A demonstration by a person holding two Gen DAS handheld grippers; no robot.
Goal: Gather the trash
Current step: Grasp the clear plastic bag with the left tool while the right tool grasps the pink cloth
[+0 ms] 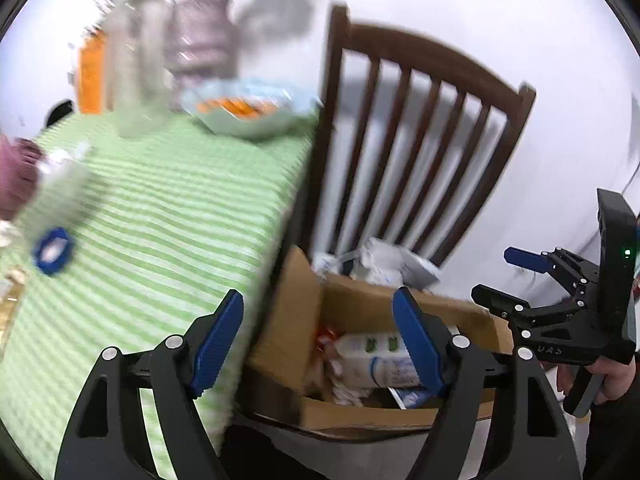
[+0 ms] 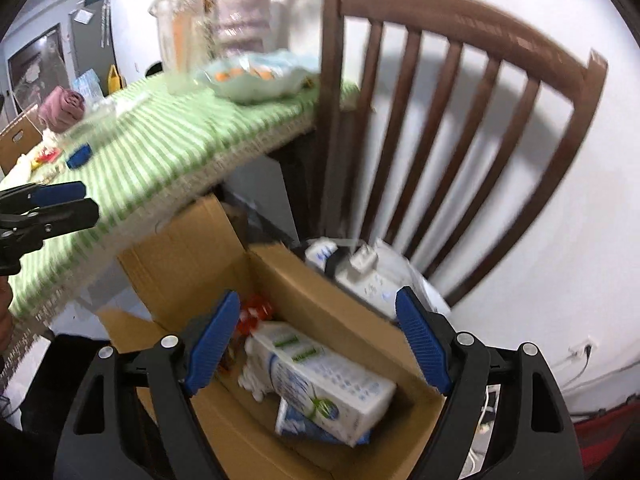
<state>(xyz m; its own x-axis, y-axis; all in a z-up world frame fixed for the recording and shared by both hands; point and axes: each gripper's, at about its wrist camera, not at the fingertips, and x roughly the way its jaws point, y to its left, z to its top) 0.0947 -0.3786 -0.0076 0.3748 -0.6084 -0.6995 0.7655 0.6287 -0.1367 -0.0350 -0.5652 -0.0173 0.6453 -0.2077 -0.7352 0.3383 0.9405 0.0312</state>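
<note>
A white carton (image 2: 320, 388) with green and blue print is lying on its side in the open cardboard box (image 2: 304, 280), atop crumpled white paper and a blue-and-white wrapper; its lettering is too blurred to read. The box is sitting on the seat of a brown wooden chair (image 2: 452, 92), just beside the green striped tablecloth (image 1: 160, 208). The right gripper (image 2: 316, 344) is hovering over the box, jaws spread wide and holding nothing. The left gripper (image 1: 318, 340) is hanging above the table edge and box — jaws also wide, empty. On the cloth, a blue cap (image 1: 54, 250) is lying near a bowl (image 1: 248, 116) of orange food.
</note>
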